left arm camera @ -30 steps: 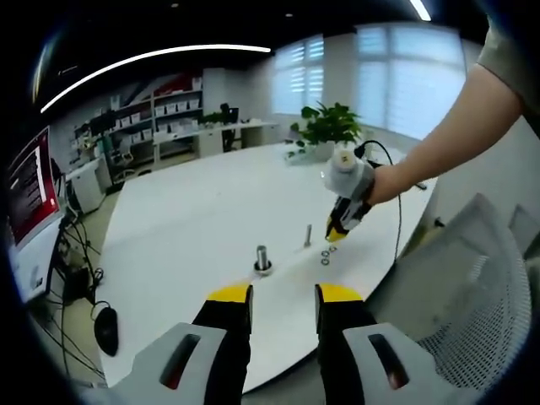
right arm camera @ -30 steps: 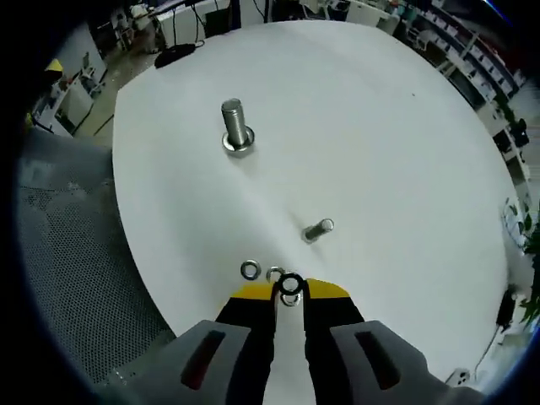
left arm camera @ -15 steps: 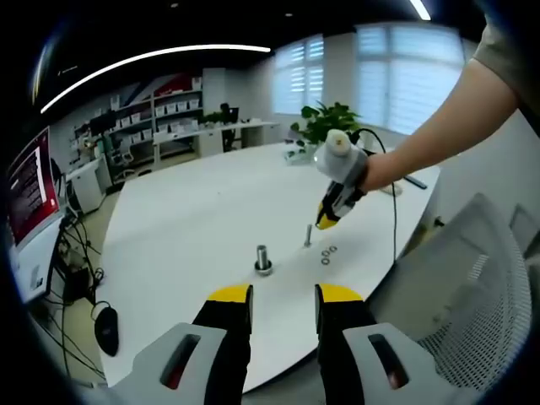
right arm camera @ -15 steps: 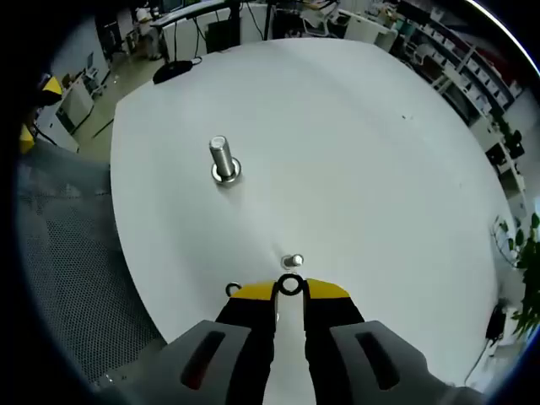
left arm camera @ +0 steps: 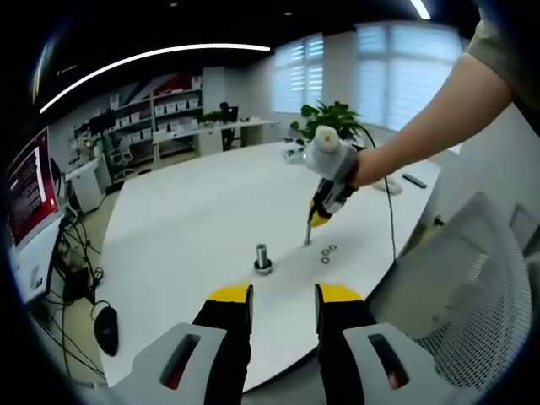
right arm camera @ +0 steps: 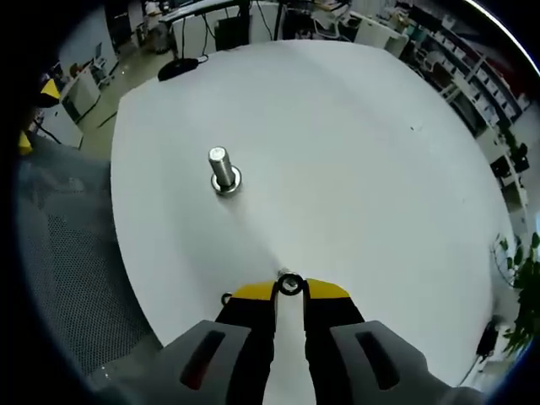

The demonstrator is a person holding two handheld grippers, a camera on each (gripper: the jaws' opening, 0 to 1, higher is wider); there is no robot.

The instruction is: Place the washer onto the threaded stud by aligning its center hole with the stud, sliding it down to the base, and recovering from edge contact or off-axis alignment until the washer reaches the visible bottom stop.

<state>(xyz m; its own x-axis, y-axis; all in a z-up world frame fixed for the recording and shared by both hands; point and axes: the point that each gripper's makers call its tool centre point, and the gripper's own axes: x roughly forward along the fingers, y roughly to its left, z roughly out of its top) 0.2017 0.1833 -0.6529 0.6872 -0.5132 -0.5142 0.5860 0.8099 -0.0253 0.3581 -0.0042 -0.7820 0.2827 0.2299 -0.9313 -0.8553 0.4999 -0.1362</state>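
A small dark washer [right arm camera: 289, 286] is pinched between the yellow tips of my right gripper [right arm camera: 289, 289], which is shut on it. The top of the thin threaded stud [right arm camera: 282, 274] peeks out just beyond the washer. In the left gripper view, the right gripper [left arm camera: 318, 219], held by a person's hand, hovers right above the thin stud [left arm camera: 307, 237]. A thicker stud [right arm camera: 222, 169] stands farther off with a washer at its base, seen also as the thick stud [left arm camera: 262, 258]. My left gripper [left arm camera: 283, 295] is open, held back over the table's near edge with nothing in it.
Two loose washers [left arm camera: 327, 254] lie on the white table [left arm camera: 194, 211] right of the thin stud; one loose washer [right arm camera: 226, 298] shows beside my right jaw. A mesh chair [left arm camera: 472, 295] stands at the right, a potted plant [left arm camera: 329, 125] at the far edge.
The right gripper rose from the loose washers with a washer in it and moved over the thin stud. The left gripper has stayed still.
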